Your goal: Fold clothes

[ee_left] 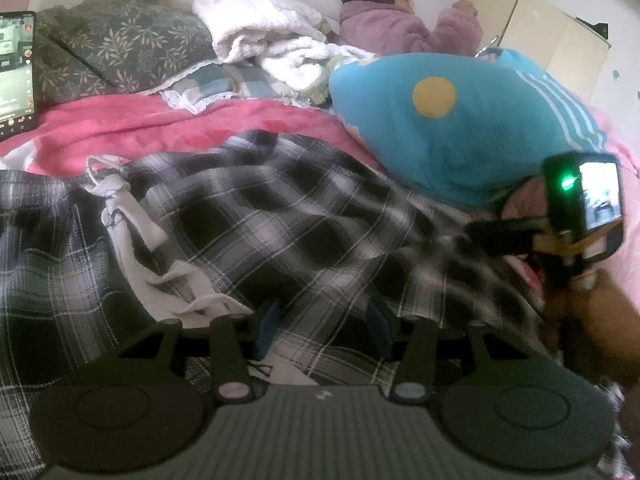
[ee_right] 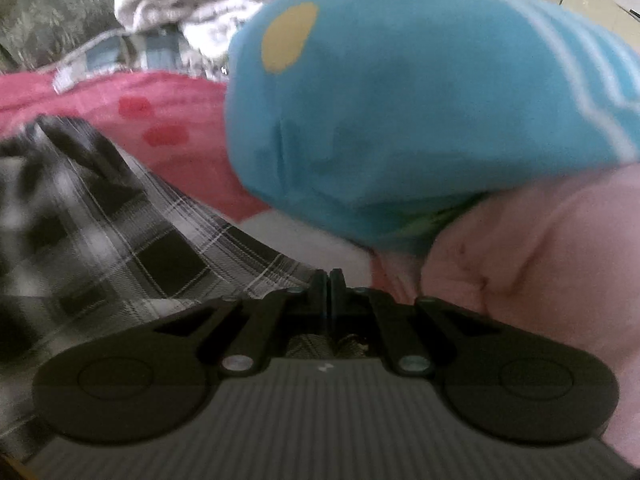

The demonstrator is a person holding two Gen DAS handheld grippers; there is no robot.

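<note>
A black-and-white plaid garment [ee_left: 248,216] with a white lining [ee_left: 132,236] lies spread over the bed. My left gripper [ee_left: 323,332] hovers low over its near part, fingers wide apart and open, with plaid cloth below the gap. My right gripper [ee_right: 330,280] is shut, and the corner of the plaid garment [ee_right: 120,240] runs taut into its closed fingers. In the left wrist view the right gripper [ee_left: 476,234] sits at the garment's right edge, blurred, with a hand [ee_left: 600,304] behind it.
A big blue cushion [ee_left: 460,128] with a yellow dot lies just beyond the garment on a pink blanket [ee_left: 160,128]. Behind are a white fluffy blanket [ee_left: 256,36], floral pillows [ee_left: 120,44] and a person in purple [ee_left: 400,28] lying down. A phone [ee_left: 16,72] stands at far left. Pale pink cloth [ee_right: 540,248] bunches at right.
</note>
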